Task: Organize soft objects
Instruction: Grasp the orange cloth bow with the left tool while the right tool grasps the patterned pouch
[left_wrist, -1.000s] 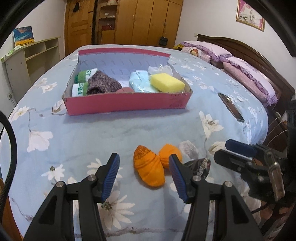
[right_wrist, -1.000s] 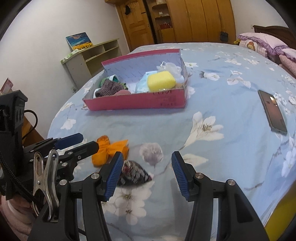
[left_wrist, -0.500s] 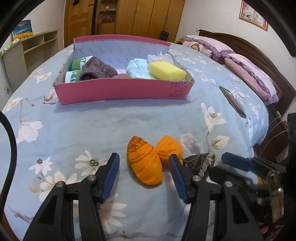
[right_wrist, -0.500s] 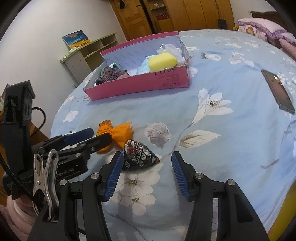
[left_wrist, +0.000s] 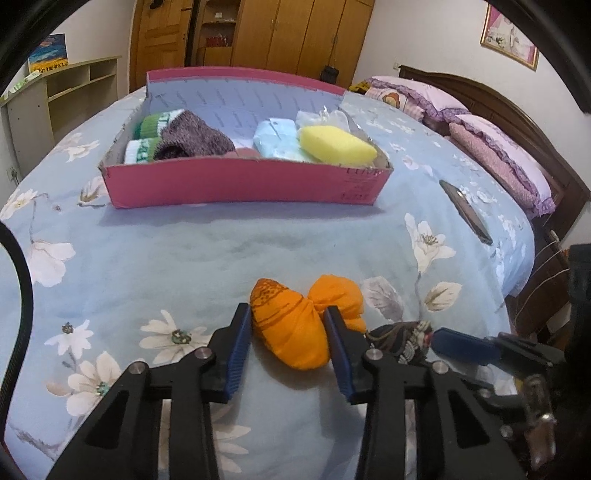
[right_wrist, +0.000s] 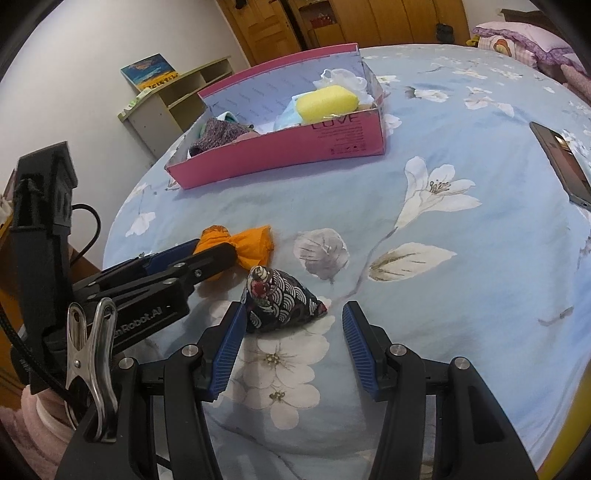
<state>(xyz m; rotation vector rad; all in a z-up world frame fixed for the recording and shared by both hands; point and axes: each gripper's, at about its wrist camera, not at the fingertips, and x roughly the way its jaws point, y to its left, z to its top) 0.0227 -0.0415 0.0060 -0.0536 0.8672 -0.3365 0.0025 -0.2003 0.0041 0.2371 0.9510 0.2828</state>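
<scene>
An orange cloth bundle lies on the blue floral bedspread. My left gripper is open with its blue pads on either side of the bundle's near lobe; it also shows in the right wrist view. A dark patterned pouch lies to the right of the bundle. My right gripper is open, its left pad beside the pouch. A pink box farther back holds socks, a pale blue pack and a yellow sponge.
A phone lies on the bed to the right. Purple pillows and a dark headboard are at the far right. A low shelf stands left of the bed, wooden wardrobes behind. The bed's edge is near on the right.
Both grippers moved forward and down. The left pads now flank the orange bundle and have narrowed. The right gripper has come up to the patterned pouch.
</scene>
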